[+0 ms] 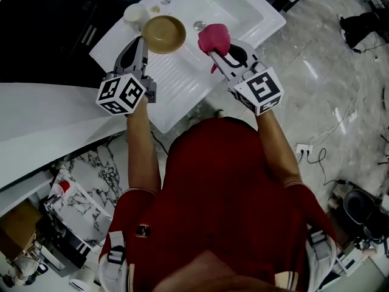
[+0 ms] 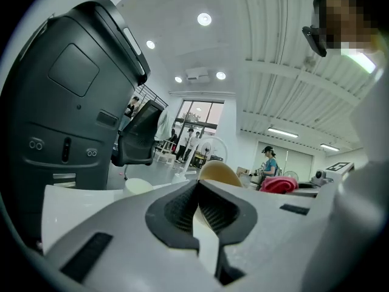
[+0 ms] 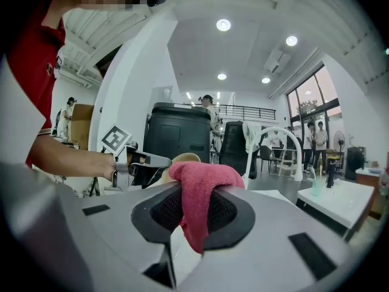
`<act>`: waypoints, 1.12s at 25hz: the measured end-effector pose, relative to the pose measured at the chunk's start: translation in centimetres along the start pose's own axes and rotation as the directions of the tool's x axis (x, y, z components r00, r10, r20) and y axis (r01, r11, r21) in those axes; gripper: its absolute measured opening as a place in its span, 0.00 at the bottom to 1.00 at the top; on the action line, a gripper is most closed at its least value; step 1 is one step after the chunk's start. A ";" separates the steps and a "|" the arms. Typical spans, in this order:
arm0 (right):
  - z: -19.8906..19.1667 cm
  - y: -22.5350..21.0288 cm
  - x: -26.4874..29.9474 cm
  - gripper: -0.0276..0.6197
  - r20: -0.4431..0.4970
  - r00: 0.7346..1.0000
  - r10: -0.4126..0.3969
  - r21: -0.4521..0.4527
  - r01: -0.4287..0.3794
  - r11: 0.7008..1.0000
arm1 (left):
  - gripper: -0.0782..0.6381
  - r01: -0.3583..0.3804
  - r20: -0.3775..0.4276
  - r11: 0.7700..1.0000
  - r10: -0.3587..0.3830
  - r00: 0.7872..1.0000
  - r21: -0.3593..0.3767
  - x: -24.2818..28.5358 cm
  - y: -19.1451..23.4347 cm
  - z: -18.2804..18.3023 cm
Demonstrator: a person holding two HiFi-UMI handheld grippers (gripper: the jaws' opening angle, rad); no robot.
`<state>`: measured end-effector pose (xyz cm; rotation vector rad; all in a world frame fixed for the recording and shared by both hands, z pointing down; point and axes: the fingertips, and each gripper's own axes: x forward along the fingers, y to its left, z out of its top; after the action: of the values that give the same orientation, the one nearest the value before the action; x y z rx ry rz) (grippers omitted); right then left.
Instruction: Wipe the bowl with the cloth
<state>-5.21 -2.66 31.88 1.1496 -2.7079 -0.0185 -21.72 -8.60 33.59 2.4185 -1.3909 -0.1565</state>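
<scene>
We're gripping the bowl (image 1: 164, 33) by its near-left rim with the left gripper (image 1: 144, 43), jaws clenched tight on the edge. It's sitting over the far end of the ribbed drainboard (image 1: 182, 81); we can't tell if it's lifted or resting. The right gripper (image 1: 214, 53) is pinching the pink cloth (image 1: 214, 38), which is bunching out past the jaws just right of the bowl, not touching it.

Our take: we should be tilting the bowl's open side toward the cloth and pushing the fat bunched part inside, so metal isn't scraping it. The rim grip looks thin, so go easy on pressure.

The surface is a white sink unit with a basin (image 1: 234, 8) on the far right and a small cup (image 1: 134, 12) far left. The room's a bright open space with marble-looking floor (image 1: 316, 72), ceiling spots and big windows (image 2: 198, 115).
</scene>
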 end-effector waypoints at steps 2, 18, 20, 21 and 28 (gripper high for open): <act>0.0 1.5 0.7 0.15 -0.021 1.000 0.016 -0.030 -0.017 0.999 | 0.12 -0.010 -0.001 1.000 0.010 1.000 0.009 0.0 0.3 -0.1; -1.7 7.3 6.2 0.15 -0.288 0.942 0.172 -0.119 -0.213 0.970 | 0.12 0.097 -0.092 0.984 -0.084 0.992 0.151 0.6 -3.6 -2.5; -2.1 7.2 6.6 0.15 -0.304 0.935 0.183 -0.118 -0.227 0.967 | 0.12 0.105 -0.107 0.982 -0.088 0.990 0.157 1.0 -3.9 -2.9; -2.2 7.1 6.8 0.15 -0.307 0.933 0.188 -0.117 -0.233 0.965 | 0.12 0.106 -0.114 0.981 -0.088 0.990 0.160 1.1 -4.0 -3.1; -2.9 4.7 7.7 0.15 -0.286 0.931 0.225 -0.099 -0.263 0.960 | 0.12 0.088 -0.155 0.976 -0.057 0.986 0.200 3.2 -4.5 -3.9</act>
<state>-13.25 -4.73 36.48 0.7110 -2.5369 -0.0074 -15.38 -8.31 35.88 2.5895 -1.3103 0.1553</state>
